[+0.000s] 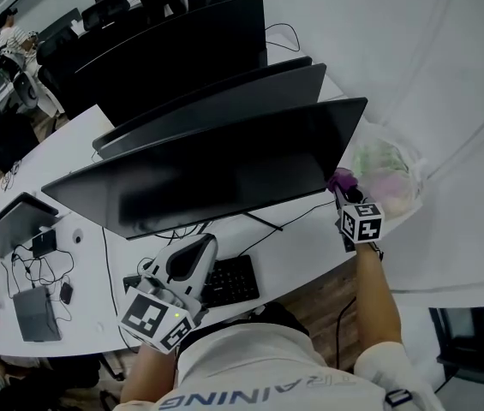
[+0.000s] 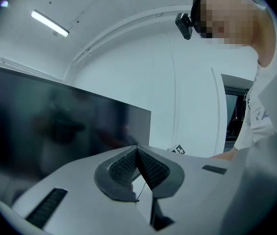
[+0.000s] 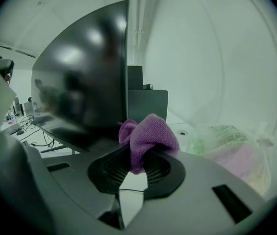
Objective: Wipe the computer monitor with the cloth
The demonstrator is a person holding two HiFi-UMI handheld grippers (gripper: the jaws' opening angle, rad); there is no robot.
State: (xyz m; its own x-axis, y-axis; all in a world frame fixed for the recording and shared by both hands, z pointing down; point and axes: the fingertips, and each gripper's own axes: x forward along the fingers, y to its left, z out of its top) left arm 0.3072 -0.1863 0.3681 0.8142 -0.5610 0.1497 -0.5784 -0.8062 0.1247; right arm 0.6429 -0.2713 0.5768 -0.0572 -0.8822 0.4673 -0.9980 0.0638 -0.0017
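The dark computer monitor [image 1: 216, 174] stands tilted on the white desk, nearest of three screens. My right gripper [image 1: 345, 188] is shut on a purple cloth [image 3: 147, 136], bunched between its jaws, just off the monitor's right edge [image 3: 126, 67]. The cloth [image 1: 341, 180] shows as a small purple wad near the screen's lower right corner. My left gripper [image 1: 192, 255] hangs low in front of the keyboard, jaws shut with nothing between them; its view looks up at the screen [image 2: 55, 126] and my right gripper's marker cube [image 2: 178, 150].
A plastic bag [image 1: 387, 178] with green and pink contents lies right of the monitor. A black keyboard [image 1: 229, 279], cables, and a monitor stand [image 1: 263, 223] sit under the screen. Two more monitors [image 1: 224, 101] stand behind. Devices [image 1: 36, 313] lie at the desk's left.
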